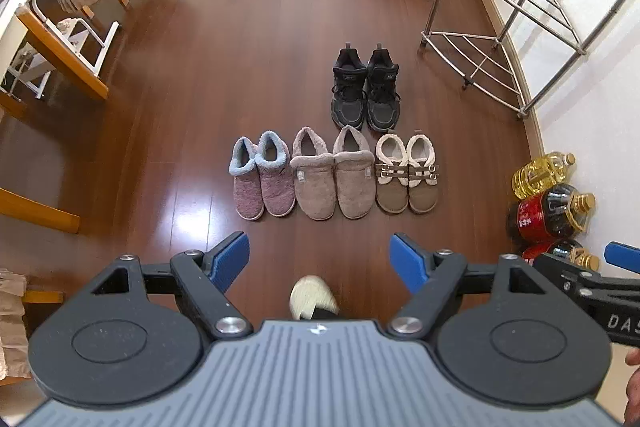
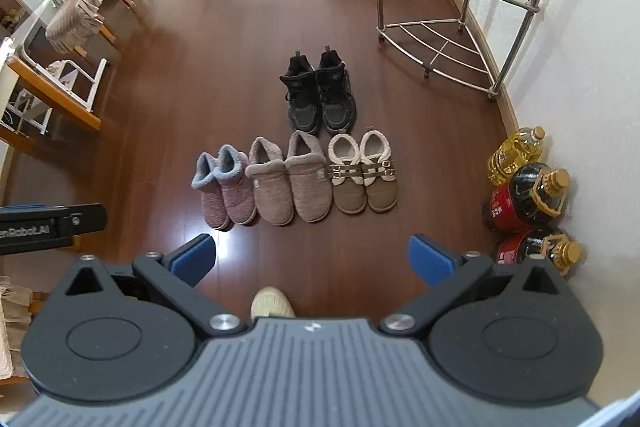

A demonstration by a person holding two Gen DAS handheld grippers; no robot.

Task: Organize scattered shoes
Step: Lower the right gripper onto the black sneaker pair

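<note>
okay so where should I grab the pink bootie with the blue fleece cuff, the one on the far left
Grip the upright blue cuff of the pink bootie from above, fingers across its open collar; the left gripper, open, is nearer.

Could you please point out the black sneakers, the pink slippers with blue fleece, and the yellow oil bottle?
black sneakers (image 1: pixel 366 89): left wrist view, on the inner edge of the right-hand shoe's laces.
pink slippers (image 1: pixel 262 183): left wrist view, on the right-hand slipper's knit upper.
yellow oil bottle (image 2: pixel 510 155): right wrist view, on its body.
</note>
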